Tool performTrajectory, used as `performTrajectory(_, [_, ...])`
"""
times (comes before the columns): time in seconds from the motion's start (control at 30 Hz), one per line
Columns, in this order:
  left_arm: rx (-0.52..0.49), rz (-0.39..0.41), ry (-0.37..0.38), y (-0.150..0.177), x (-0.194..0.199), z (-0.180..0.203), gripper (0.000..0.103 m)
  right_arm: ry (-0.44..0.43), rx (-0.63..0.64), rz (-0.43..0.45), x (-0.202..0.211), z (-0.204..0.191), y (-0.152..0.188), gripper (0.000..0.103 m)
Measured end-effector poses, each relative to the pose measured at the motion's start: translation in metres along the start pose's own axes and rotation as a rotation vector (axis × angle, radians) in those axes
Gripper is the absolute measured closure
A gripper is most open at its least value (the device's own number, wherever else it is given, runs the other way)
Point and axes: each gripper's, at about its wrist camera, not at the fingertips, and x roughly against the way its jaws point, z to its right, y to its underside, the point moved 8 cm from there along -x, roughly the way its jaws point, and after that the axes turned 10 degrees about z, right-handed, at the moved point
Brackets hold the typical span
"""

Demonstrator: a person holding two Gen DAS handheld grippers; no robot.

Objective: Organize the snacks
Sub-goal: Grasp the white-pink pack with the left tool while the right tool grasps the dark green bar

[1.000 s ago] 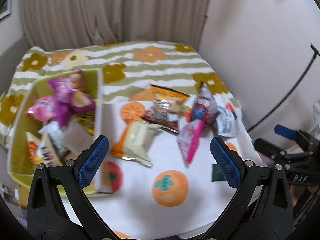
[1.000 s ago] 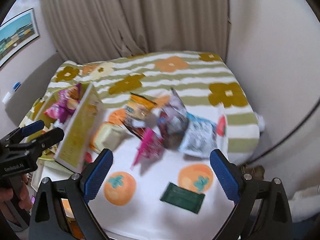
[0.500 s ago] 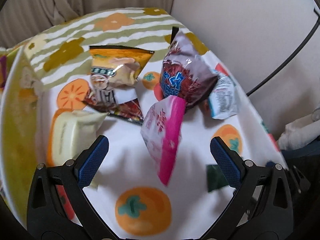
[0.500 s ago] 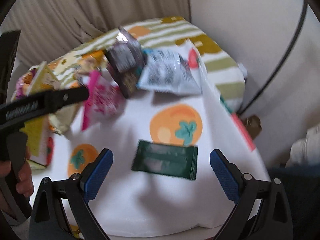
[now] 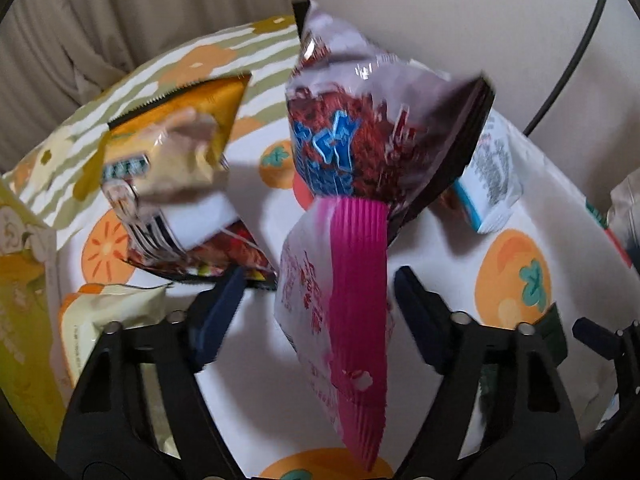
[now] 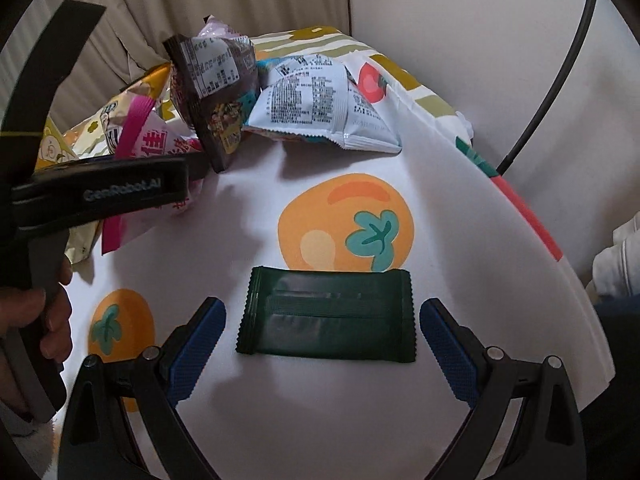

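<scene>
Between the parted blue pads of the left gripper (image 5: 314, 312) stands a pink-and-white crinkly foil snack pouch (image 5: 336, 304), propped against a dark brown bag (image 5: 372, 152); it looks light and slippery, best pinched at its ribbed pink seal. Flat on the persimmon-print tablecloth (image 6: 348, 420), a dark green wrapped bar (image 6: 328, 316) lies between the right gripper (image 6: 322, 344) jaws, also wide apart and seemingly untouched, near the cloth's drop-off edge with clear room around.

The only wording that reads clearly is "GenRobot.AI", in pale letters on the black arm of the left tongs (image 6: 192, 168); the printing on the snack packets is too blurred or small to make out.
</scene>
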Motion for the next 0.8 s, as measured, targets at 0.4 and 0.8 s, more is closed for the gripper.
performTrajectory(0.4, [-0.032, -0.029, 0.025, 0.006, 0.006, 0.012, 0.06, 0.025, -0.028, -0.03, -0.007, -0.001, 0.007, 0.006])
performTrajectory(0.8, [0.02, -0.061, 0.023, 0.024, 0.028, -0.006, 0.062, 0.06, 0.016, -0.113, -0.033, -0.001, 0.007, 0.006])
